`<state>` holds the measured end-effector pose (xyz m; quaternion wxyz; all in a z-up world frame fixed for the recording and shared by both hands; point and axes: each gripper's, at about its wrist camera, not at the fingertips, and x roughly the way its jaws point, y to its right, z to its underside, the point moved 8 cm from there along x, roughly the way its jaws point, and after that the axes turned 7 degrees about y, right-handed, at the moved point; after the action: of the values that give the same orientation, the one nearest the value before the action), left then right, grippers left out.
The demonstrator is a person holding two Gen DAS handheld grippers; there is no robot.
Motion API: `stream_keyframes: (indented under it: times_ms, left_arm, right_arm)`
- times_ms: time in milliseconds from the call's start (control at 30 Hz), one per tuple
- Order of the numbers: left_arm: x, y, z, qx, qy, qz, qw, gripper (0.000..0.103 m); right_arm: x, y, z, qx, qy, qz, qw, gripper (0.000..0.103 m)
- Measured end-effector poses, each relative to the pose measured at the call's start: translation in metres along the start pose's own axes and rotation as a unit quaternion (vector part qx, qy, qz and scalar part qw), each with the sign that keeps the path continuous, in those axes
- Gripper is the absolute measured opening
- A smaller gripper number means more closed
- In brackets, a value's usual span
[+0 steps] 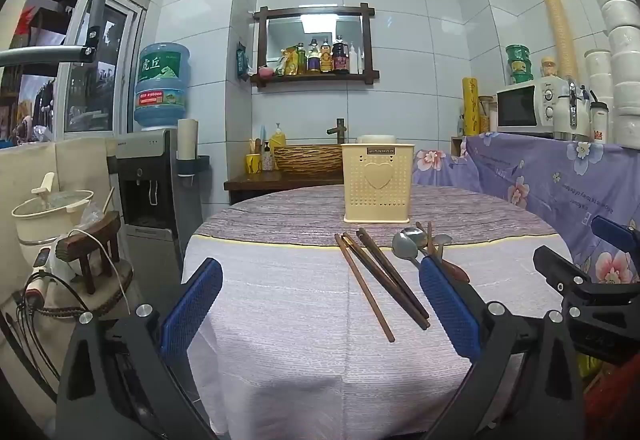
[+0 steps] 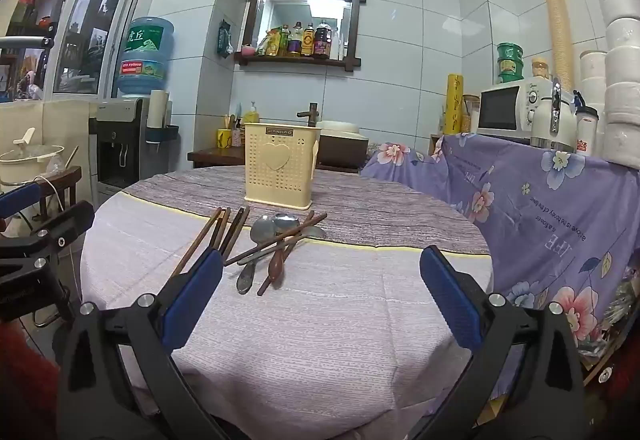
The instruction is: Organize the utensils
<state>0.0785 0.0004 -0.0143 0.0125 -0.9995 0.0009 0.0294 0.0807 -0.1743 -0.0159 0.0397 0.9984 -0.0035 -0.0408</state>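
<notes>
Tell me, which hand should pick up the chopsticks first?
Probably the left. The chopsticks lie straight ahead between the open left gripper fingers, while in the right gripper view they sit off to its left side. Both hold nothing.

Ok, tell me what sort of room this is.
Most likely a home kitchen or dining corner: a microwave on the side counter, a water dispenser with its bottle, a shelf of sauce bottles, and a round table with chopsticks and spoons laid out.
</notes>
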Motion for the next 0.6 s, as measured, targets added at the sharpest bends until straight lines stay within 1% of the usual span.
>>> stream_keyframes:
  times_ms: [267, 300, 600]
  left_arm:
    - [-0.0009, -0.0021, -0.001, 0.0, 0.001, -0.001, 1.0, 0.098]
    - [-0.001, -0.0028, -0.0012, 0.0, 0.001, -0.002, 1.0, 0.098]
    - [0.0008, -0.0011, -0.0006, 0.001, 0.002, -0.001, 1.0, 0.098]
  right_arm:
    - [0.0024, 0.0024, -0.0009, -0.001, 0.0, 0.001, 1.0, 0.098]
    - [0.0, -0.003, -0.0011, -0.002, 0.001, -0.001, 1.0, 0.098]
    - [0.0008, -0.0042, -0.0015, -0.003, 0.003, -0.001, 1.0, 0.098]
